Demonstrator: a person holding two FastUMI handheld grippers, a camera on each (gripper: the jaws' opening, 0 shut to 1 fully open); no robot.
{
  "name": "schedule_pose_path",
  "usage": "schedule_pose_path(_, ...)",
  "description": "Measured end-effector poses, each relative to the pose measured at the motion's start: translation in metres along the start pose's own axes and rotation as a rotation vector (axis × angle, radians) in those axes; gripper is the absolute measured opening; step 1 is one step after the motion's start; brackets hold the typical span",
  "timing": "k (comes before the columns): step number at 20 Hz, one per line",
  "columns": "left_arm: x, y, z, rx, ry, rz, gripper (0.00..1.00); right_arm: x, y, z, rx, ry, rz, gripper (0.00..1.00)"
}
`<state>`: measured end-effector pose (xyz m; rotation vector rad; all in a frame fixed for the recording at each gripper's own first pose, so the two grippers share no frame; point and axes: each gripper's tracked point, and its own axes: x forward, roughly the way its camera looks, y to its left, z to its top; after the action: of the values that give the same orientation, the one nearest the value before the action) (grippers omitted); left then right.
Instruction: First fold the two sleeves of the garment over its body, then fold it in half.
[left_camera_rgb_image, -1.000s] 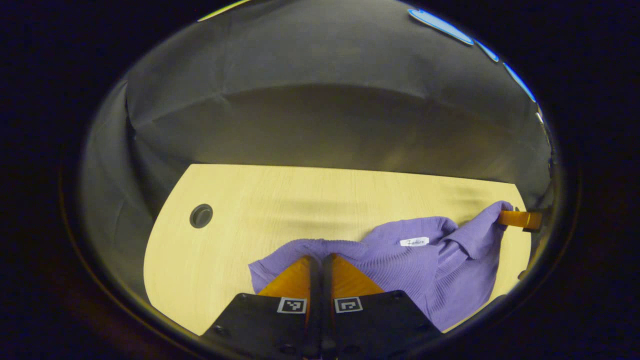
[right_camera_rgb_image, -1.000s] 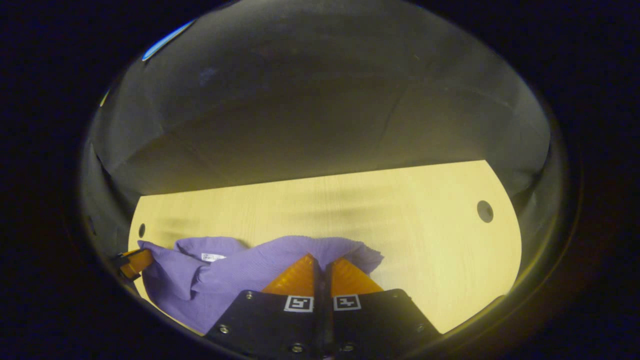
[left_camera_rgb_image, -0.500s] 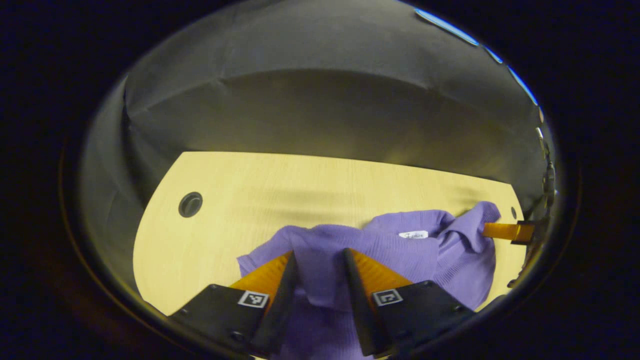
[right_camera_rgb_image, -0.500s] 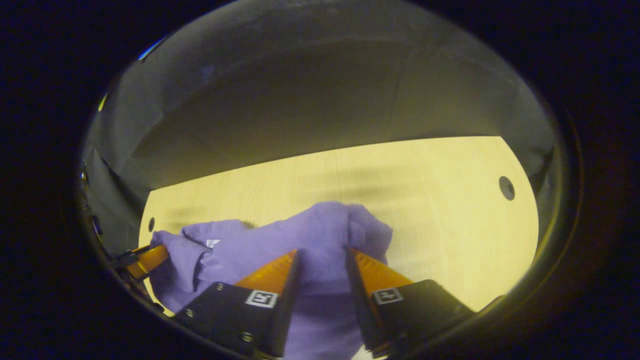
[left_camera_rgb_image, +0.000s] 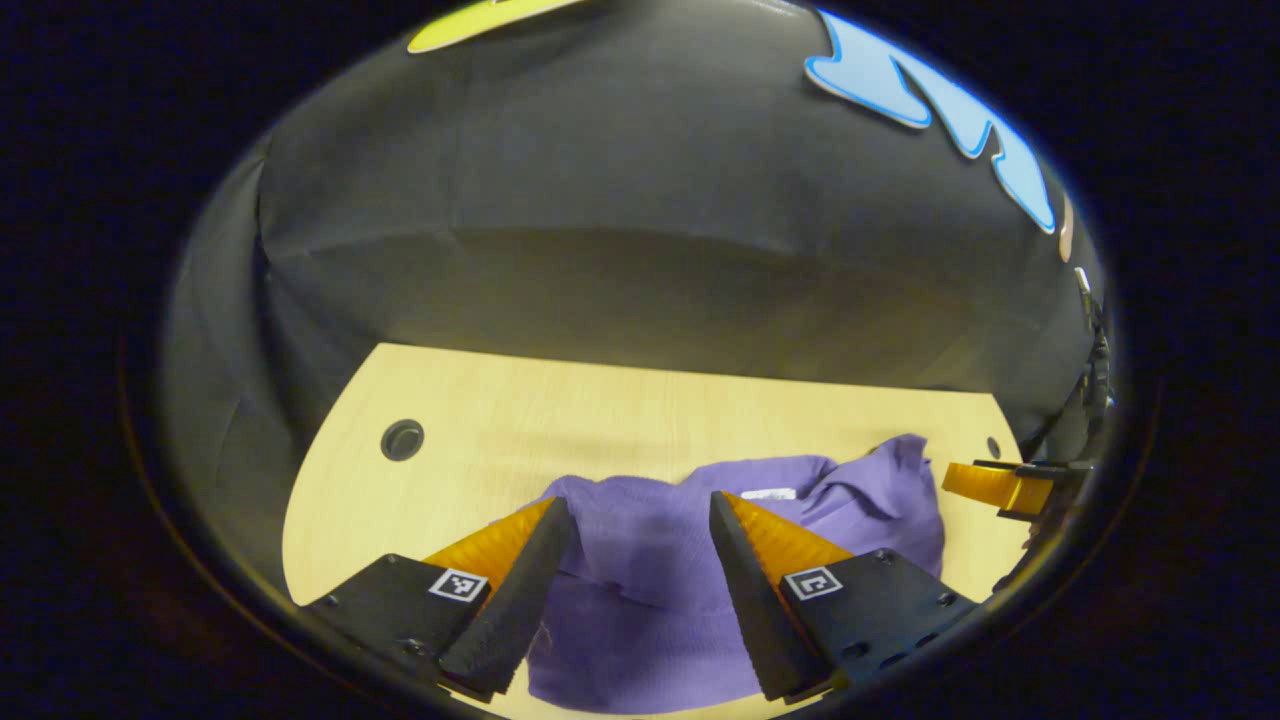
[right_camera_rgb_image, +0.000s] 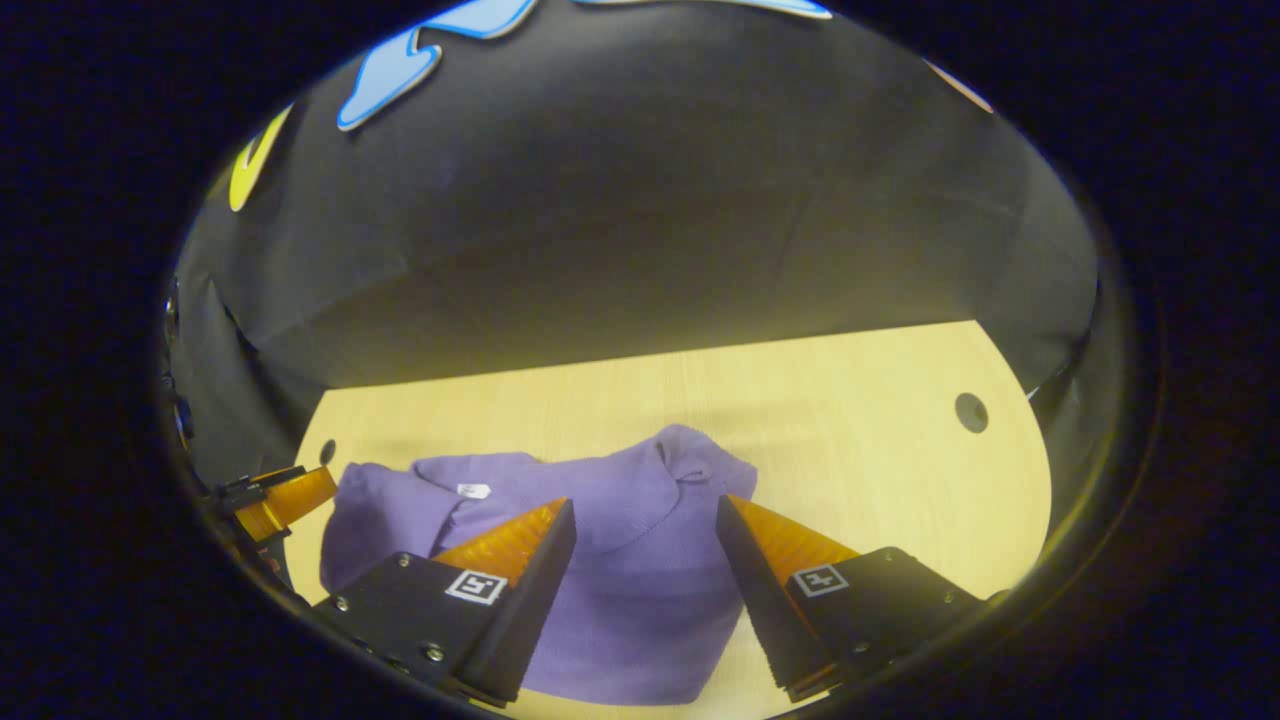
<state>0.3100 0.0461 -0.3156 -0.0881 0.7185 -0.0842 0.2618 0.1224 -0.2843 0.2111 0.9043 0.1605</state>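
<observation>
Both grippers (left_camera_rgb_image: 632, 512) (right_camera_rgb_image: 640, 510) spread wide over folded purple garment (right_camera_rgb_image: 610, 560).

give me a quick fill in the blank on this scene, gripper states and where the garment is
1. The left gripper has its fingers ____, with nothing pressed between them.
2. The purple garment lies on the wooden ____.
3. In the right gripper view, the right gripper hangs above the garment with its fingers ____.
4. The round hole in the table lies to the ____ of the garment in the left gripper view.

Missing words: open; table; open; left
</observation>
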Motion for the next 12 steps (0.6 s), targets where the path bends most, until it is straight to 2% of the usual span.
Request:
schedule_pose_path(3,-0.035,-0.007,0.024,-0.008,-0.075,-0.012,0.89,-0.035,0.004,0.016,0.005,-0.075,0.011,0.88)
schedule_pose_path(4,-0.048,-0.008,0.030,-0.002,-0.097,-0.012,0.92,-0.048,0.007,0.020,0.008,-0.097,0.017,0.88)
schedule_pose_path(6,-0.075,-0.014,0.042,0.018,-0.138,-0.014,0.92,-0.074,0.007,0.027,0.015,-0.141,0.026,0.88)
schedule_pose_path(7,-0.089,-0.017,0.046,0.028,-0.159,-0.015,0.89,-0.088,0.007,0.032,0.016,-0.167,0.027,0.88)
schedule_pose_path(12,-0.185,-0.032,0.059,0.076,-0.291,-0.033,0.89,-0.172,0.010,0.045,-0.015,-0.325,0.026,0.88)
